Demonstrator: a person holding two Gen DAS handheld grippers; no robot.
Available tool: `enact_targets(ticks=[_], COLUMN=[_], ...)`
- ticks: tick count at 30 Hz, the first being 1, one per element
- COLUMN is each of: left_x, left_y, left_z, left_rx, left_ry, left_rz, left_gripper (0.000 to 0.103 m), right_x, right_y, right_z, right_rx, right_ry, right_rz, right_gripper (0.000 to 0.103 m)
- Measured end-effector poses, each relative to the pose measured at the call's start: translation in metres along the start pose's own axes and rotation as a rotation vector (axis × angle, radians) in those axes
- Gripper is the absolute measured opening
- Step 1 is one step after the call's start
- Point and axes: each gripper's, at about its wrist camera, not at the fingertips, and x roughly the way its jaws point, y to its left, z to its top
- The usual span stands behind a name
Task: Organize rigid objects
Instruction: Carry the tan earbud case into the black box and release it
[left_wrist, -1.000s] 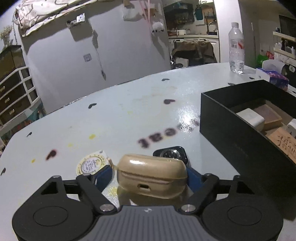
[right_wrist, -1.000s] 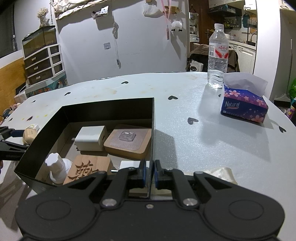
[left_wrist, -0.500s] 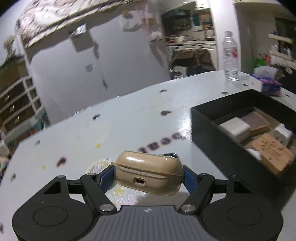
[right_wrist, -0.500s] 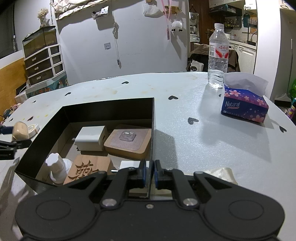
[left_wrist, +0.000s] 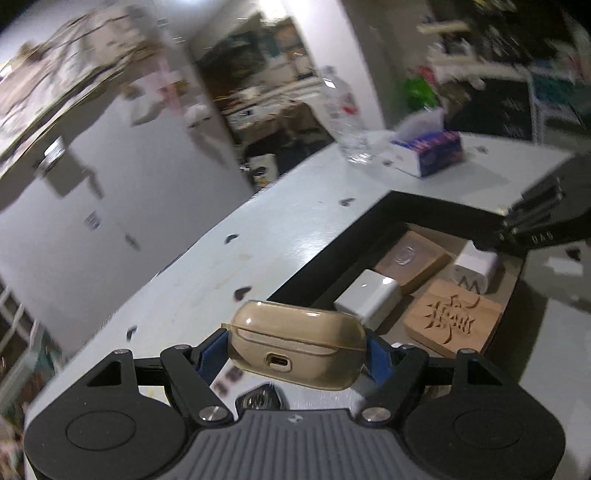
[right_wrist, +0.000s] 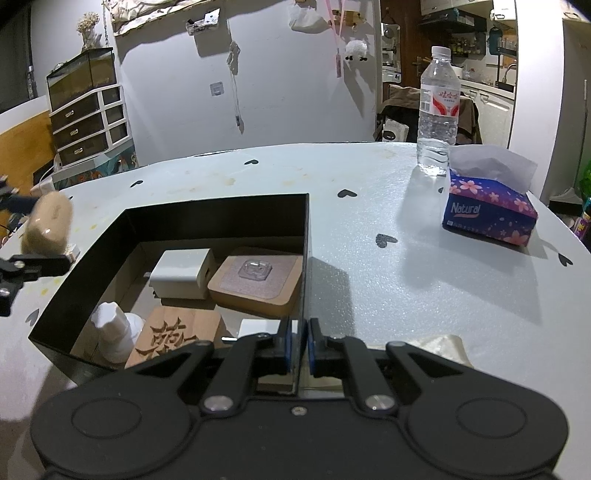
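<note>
Pale counter with small dark heart marks, in a dim, cluttered room: grey wall, drawer unit with a glass tank on top at far left.

One black box sits open on the counter. Inside: two wooden blocks, one carved and one with a clear plastic piece on top, two white chargers, and one white bottle.

One water bottle and one tissue box stand just beside each other, well apart from the black box.

Left claw is clamped on one tan earbud case, held in the air near the box's left wall. A small dark gadget lies on the counter below it.

Right claw is pinched shut on the box's right wall, near its front corner.
</note>
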Motion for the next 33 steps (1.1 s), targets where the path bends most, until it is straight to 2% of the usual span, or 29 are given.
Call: enact_targets(ticks=[5,10,28,33], left_x=[0.026,0.042,0.061,0.067], left_y=[-0.015,-0.023,-0.039,-0.036], left_z=[0.019,0.029,0.04,0.036], left_rx=[0.161,0.255,0.455,0.511], left_ry=[0.076,0.113,0.156,0.205], left_rz=[-0.044,-0.074,-0.16,-0.172], left_gripper=[0.076,0.076,0.076,0.076], right_x=[0.0,0.0,0.0,0.0], right_y=[-0.002,-0.002,-0.004,-0.005], right_z=[0.0,0.0,-0.001,-0.001], right_rx=[0.001,0.006,0.019,0.025], right_ry=[-0.001,-0.001,-0.001,-0.002], right_rz=[0.004,0.005,0.006,0.013], right_gripper=[0.009,0.009,0.008,0.008])
